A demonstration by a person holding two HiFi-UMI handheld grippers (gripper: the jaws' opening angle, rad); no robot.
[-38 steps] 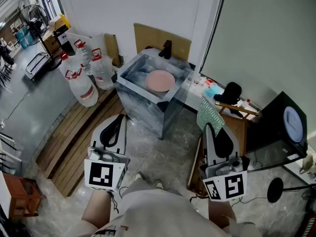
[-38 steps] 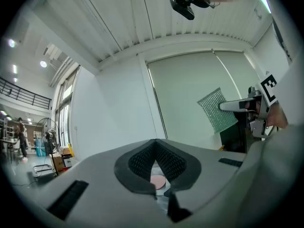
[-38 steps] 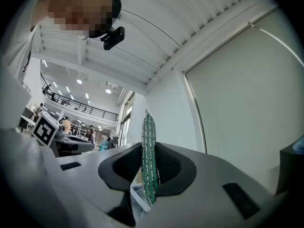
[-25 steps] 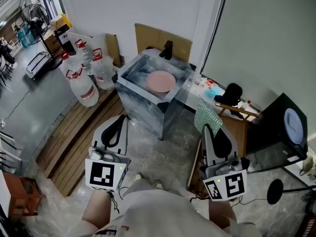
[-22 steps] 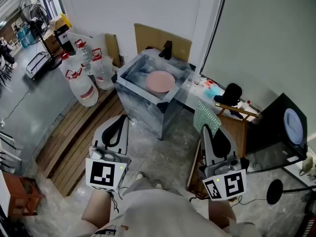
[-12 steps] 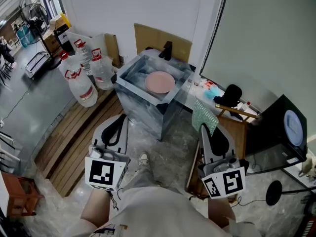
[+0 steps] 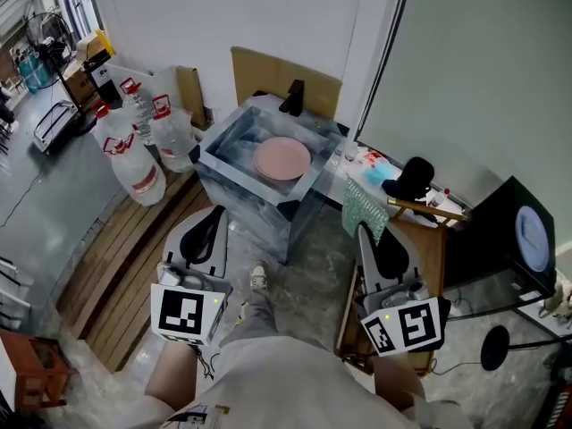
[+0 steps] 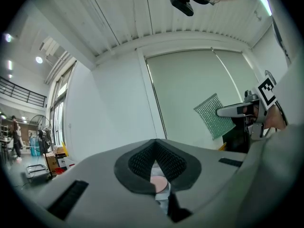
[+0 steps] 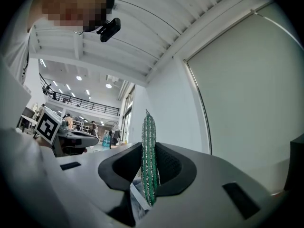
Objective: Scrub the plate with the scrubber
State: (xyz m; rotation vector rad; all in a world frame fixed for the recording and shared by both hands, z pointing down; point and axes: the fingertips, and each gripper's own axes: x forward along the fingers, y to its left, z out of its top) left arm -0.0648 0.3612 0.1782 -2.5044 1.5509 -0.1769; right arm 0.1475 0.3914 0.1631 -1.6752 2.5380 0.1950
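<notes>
A pink plate lies flat inside a box-shaped sink ahead of me in the head view. My left gripper is held low at the left, shut and empty, well short of the sink. In the left gripper view, a sliver of the plate shows past the closed jaws. My right gripper is shut on a green mesh scrubber, which sticks up from its tips. In the right gripper view the scrubber stands edge-on between the pads.
Several large water jugs stand left of the sink on wooden slats. A black faucet and cardboard are behind it. A ledge with small items, a wooden stand and a black box are at the right.
The person has stepped forward: a leg and shoe now show between the grippers, and the sink sits slightly nearer and further left. Both grippers keep their hold and pose.
</notes>
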